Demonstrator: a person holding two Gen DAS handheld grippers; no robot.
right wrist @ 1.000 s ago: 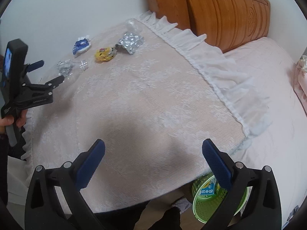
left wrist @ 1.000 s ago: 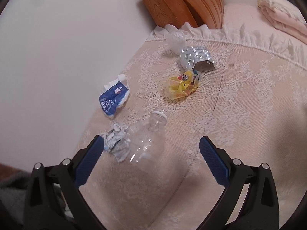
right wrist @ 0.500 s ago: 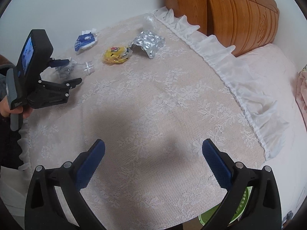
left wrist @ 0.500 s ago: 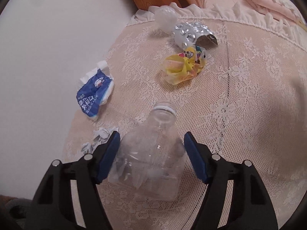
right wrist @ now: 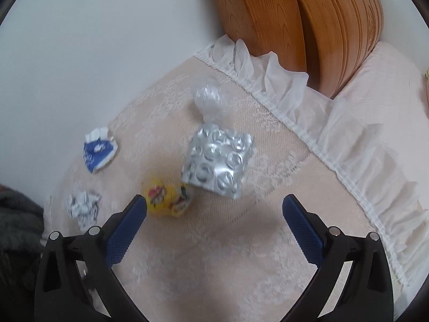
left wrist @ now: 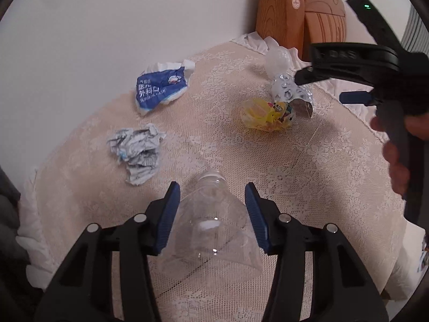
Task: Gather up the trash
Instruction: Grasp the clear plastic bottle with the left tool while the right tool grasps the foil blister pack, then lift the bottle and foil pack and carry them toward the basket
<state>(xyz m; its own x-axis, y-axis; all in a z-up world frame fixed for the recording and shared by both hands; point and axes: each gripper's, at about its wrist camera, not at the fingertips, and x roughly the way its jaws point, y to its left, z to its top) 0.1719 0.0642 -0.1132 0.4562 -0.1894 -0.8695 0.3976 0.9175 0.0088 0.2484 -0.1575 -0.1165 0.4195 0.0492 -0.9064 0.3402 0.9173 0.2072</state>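
Closing the left gripper [left wrist: 211,212] on the clear bottle [left wrist: 211,230] lying on the lace bedcover [left wrist: 308,187] — pads pinching its flattened sides. Squeezing gently, lifting straight. Hovering the right gripper [right wrist: 214,224] wide open and empty — over the yellow wrapper [right wrist: 167,197].

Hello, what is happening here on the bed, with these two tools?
A person is picking up trash from a lace bedspread. The left tongs are closing around a clear plastic bottle, which lies between their blue pads. The right tongs are open, holding nothing, above a yellow wrapper and a silver blister pack. A blue mask packet and crumpled paper lie untouched.
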